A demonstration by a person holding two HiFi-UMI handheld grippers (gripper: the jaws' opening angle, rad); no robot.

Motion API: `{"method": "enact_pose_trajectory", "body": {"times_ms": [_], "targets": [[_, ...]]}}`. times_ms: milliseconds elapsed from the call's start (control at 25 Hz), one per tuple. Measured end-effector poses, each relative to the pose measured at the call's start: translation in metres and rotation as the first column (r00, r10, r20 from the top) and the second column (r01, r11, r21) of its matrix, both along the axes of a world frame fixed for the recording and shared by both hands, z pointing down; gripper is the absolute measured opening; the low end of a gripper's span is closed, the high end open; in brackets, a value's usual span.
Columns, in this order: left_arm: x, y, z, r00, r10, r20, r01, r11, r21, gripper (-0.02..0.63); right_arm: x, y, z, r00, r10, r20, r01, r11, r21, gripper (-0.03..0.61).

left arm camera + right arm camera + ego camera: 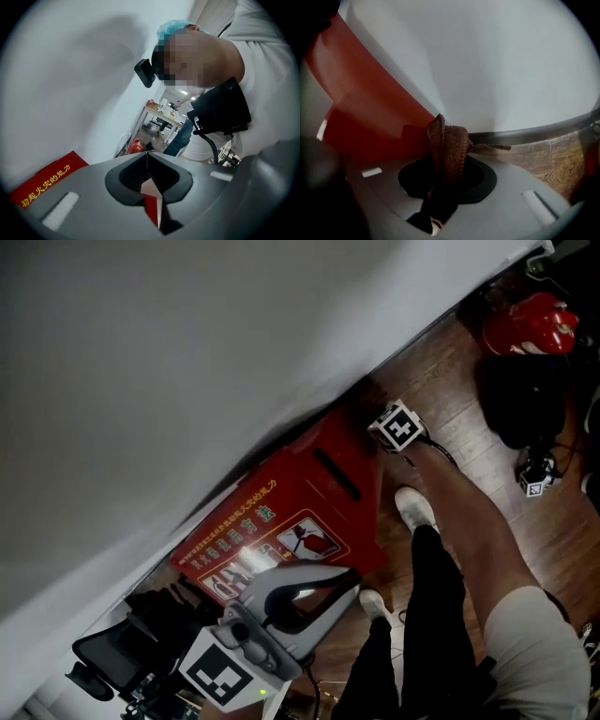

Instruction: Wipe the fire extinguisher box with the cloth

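Right gripper [440, 140] clamped on the brown cloth [451, 154]; left gripper [147, 157] closed, nothing in it.
Head view: red fire extinguisher box [291, 512] sits on the wooden floor [487, 484] against the white wall [187, 352]. Right gripper at the box's 2 o'clock end, cloth bunched upright between its jaws, close to the red face; contact not resolvable. Left gripper hovers at the box's 6 o'clock, jaws tip to tip.

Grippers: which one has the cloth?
The right gripper: its jaws are shut on a brown cloth, close to the red fire extinguisher box. The left gripper has its jaws together with nothing between them.
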State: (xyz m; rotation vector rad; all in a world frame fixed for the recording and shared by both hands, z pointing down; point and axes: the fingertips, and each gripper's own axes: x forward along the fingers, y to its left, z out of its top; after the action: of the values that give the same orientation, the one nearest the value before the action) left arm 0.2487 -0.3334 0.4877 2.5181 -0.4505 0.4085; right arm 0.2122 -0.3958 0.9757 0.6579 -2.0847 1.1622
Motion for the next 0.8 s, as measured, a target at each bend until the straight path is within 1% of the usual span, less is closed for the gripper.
{"method": "enact_pose_trajectory", "body": {"times_ms": [80,160,280,440,520,600,680,800], "targets": [[-0.006,0.002,0.000,1.000,-0.010,-0.009,0.010,1.000,0.004,0.012,0.001,0.000,-0.001,1.000,-0.023,-0.018,0.023,1.000,0.007,0.094],[-0.008,0.004,-0.001,1.000,-0.019,-0.013,0.019,1.000,0.014,0.012,0.012,-0.002,-0.015,0.998,-0.042,-0.041,0.044,0.998,0.038,0.094],[-0.011,0.011,-0.011,1.000,-0.025,-0.016,0.026,0.999,0.041,0.011,0.037,0.001,-0.058,0.998,-0.051,-0.047,0.055,0.994,0.091,0.094],[-0.019,0.026,-0.037,0.998,-0.046,-0.038,0.050,0.995,0.090,0.012,0.071,0.018,-0.128,0.999,-0.010,-0.053,0.018,0.987,0.159,0.094],[-0.024,0.041,-0.053,0.997,-0.055,-0.056,0.061,0.991,0.115,0.011,0.084,0.036,-0.167,0.995,-0.033,-0.091,0.052,0.976,0.213,0.094],[-0.031,0.062,-0.069,0.996,-0.053,-0.067,0.062,0.988,0.141,0.011,0.088,0.058,-0.208,0.988,-0.075,-0.132,0.109,0.956,0.271,0.094],[-0.041,0.089,-0.083,0.997,-0.046,-0.067,0.057,0.984,0.169,0.011,0.085,0.082,-0.247,0.981,-0.103,-0.163,0.151,0.935,0.320,0.094],[-0.059,0.134,-0.102,0.995,-0.058,-0.080,0.073,0.977,0.199,0.011,0.071,0.115,-0.295,0.977,-0.114,-0.178,0.173,0.915,0.365,0.094]]}}
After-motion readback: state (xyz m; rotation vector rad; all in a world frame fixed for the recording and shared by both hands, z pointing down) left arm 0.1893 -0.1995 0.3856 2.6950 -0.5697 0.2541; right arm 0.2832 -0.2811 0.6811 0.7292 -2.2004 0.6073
